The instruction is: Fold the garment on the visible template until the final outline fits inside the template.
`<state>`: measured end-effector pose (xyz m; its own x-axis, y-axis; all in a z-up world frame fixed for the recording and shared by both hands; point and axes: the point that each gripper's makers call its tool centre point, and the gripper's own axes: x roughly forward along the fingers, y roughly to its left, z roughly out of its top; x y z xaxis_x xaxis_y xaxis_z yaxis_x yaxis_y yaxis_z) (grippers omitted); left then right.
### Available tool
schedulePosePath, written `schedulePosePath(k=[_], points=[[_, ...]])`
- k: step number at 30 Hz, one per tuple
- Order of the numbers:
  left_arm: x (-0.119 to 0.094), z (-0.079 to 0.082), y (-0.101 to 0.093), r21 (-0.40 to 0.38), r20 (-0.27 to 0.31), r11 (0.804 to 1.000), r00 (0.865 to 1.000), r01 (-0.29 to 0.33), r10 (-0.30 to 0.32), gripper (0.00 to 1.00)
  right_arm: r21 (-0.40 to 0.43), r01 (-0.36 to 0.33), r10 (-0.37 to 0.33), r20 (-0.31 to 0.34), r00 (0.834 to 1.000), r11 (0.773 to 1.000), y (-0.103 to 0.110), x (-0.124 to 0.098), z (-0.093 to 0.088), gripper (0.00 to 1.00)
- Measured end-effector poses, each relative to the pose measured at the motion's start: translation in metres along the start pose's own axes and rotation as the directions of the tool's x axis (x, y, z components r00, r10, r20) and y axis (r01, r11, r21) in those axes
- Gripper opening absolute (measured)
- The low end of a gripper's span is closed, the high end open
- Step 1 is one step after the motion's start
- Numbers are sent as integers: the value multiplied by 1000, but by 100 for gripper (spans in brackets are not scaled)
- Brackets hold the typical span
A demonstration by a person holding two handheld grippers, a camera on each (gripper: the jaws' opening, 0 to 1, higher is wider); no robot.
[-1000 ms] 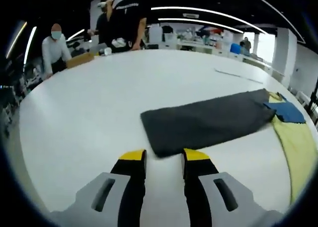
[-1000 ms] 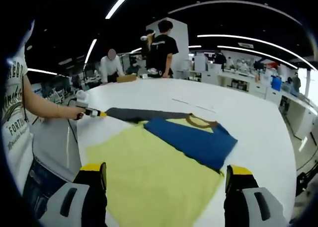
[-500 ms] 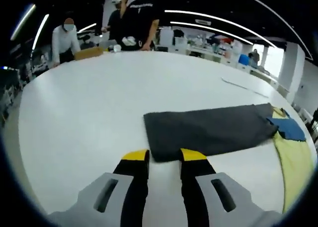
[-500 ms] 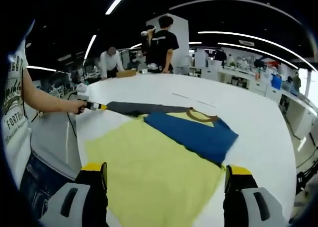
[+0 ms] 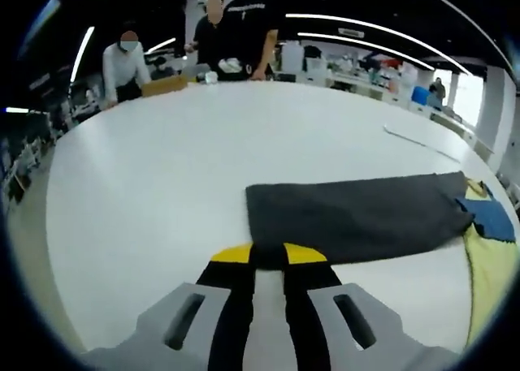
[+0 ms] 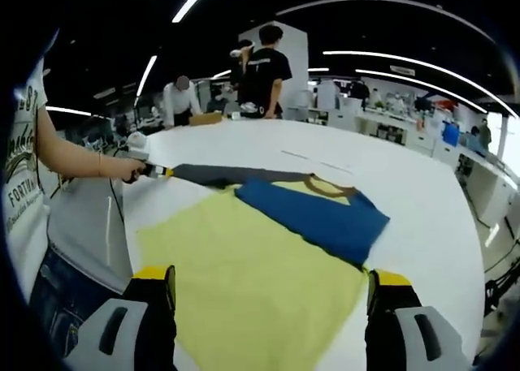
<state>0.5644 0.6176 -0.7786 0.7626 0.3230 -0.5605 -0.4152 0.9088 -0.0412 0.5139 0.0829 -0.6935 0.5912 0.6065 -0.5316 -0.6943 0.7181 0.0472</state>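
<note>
1. Our left gripper (image 5: 268, 256), wider a second ago, now pinches the grey sleeve (image 5: 357, 217) edge on the white table (image 5: 162, 168).
2. Our right gripper (image 6: 272, 283) hangs wide open, empty, above the yellow shirt (image 6: 252, 282).

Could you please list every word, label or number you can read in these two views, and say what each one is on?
"FORT...": cut-off print on the person's white T-shirt at the left edge of the right gripper view; the rest runs out of view.
A line above it on the same shirt ends in "...ST"; it is too cut off to read whole.
A smaller line below it is too blurred to read.
Nothing legible on the garment, the table or either claw.
</note>
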Motion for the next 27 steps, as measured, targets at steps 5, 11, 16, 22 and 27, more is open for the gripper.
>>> schedulePosePath(k=[5, 11, 16, 22, 27], points=[[1, 1, 1, -155, 47, 988, 999, 15, -8, 1, 16, 0, 0, 13, 1000, 1000, 2, 0, 0, 99], [-4, 2, -3, -83, 61, 995, 997, 51, -46, 1, 21, -4, 4, 15, 1000, 1000, 6, 2, -1, 98], [-9, 4, -5, -76, 62, 995, 996, 70, -66, 0, 32, -6, 5, 29, 1000, 999, 9, 2, 1, 99], [-16, 17, -12, -10, 73, 997, 994, 80, -79, 0, 36, -4, 3, 32, 999, 999, 9, 1, 1, 99], [-19, 24, -16, -39, 84, 994, 992, 97, -94, 0, 35, -8, 7, 31, 999, 999, 11, 2, 1, 99]])
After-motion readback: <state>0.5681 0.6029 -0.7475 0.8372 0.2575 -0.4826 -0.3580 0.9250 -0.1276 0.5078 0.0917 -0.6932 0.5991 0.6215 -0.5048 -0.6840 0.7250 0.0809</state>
